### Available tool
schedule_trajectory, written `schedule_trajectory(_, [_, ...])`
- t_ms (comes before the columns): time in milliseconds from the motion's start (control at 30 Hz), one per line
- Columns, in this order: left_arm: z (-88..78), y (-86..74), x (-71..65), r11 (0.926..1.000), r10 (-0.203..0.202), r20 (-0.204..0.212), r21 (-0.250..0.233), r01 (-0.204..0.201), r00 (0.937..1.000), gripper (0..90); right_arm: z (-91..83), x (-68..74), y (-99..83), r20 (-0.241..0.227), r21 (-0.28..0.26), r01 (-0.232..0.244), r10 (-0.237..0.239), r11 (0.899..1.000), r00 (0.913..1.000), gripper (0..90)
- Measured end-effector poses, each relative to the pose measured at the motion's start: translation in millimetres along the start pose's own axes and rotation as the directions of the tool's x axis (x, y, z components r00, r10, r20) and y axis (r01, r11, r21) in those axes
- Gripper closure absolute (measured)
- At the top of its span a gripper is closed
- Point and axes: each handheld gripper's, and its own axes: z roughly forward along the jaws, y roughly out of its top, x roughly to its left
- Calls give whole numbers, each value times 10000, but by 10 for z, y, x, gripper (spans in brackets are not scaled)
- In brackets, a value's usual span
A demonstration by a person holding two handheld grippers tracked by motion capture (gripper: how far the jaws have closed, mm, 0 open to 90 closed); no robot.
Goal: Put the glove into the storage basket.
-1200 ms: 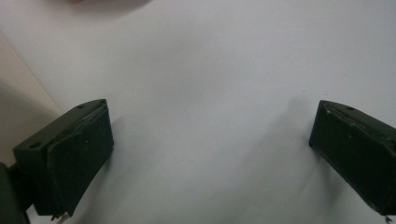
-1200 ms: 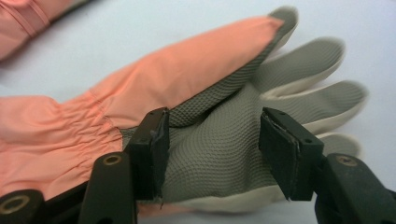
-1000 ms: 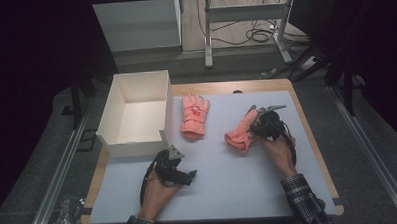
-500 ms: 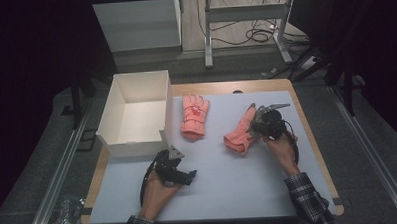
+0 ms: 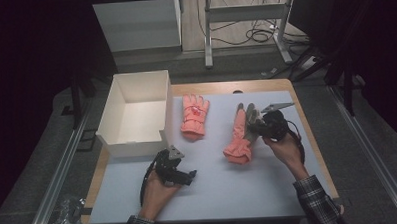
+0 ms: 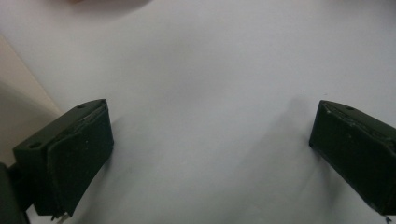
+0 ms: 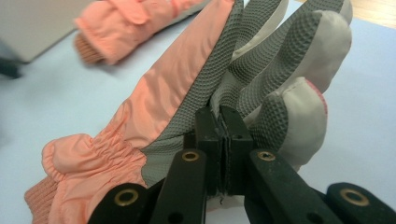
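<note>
An orange glove with a grey textured palm point(image 5: 239, 138) point(image 7: 163, 93) is at the right of the pale mat. My right gripper point(image 5: 259, 126) point(image 7: 223, 126) is shut on the grey palm fabric near its fingers. The finger end is raised while the cuff hangs low toward the mat. A second orange glove point(image 5: 194, 114) point(image 7: 126, 23) lies flat further left, near the box. At the front left, my left gripper point(image 5: 188, 176) point(image 6: 210, 154) rests low over the bare mat. It is open, its jaws wide apart with nothing between them.
An open white box point(image 5: 135, 146) stands at the table's left back, just behind my left gripper. The pale mat point(image 5: 249, 190) covers most of the wooden table point(image 5: 307, 138). Dark floor, a table frame and cables lie beyond the far edge.
The right hand has risen a little, lifting the finger end of the held glove off the mat. The left hand and the other glove have stayed put.
</note>
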Motion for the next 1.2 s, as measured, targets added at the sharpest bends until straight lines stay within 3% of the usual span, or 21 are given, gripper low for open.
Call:
schedule_trajectory(300, [0, 0, 0, 10000, 1, -1, 1, -1, 10000, 0, -107, 65, -53, -1038, -80, 270, -277, 9996, 9942, 873])
schedule_trajectory(667, [0, 0, 0, 10000, 2, -1, -4, -2, 10000, 0, -139, 275, -109, -2042, 116, 797, -757, 9968, 9760, 872])
schedule_trajectory(967, [-2, 1, 6, 10000, 81, -10, 27, -81, 10000, 0, -44, 406, -164, -2798, 432, 1361, -1188, 9898, 9527, 872])
schedule_trajectory(1200, [-4, 0, 3, 10000, 53, 0, 51, -53, 10000, 0, 145, 457, -219, -2915, 927, 1706, -1371, 9810, 9467, 870])
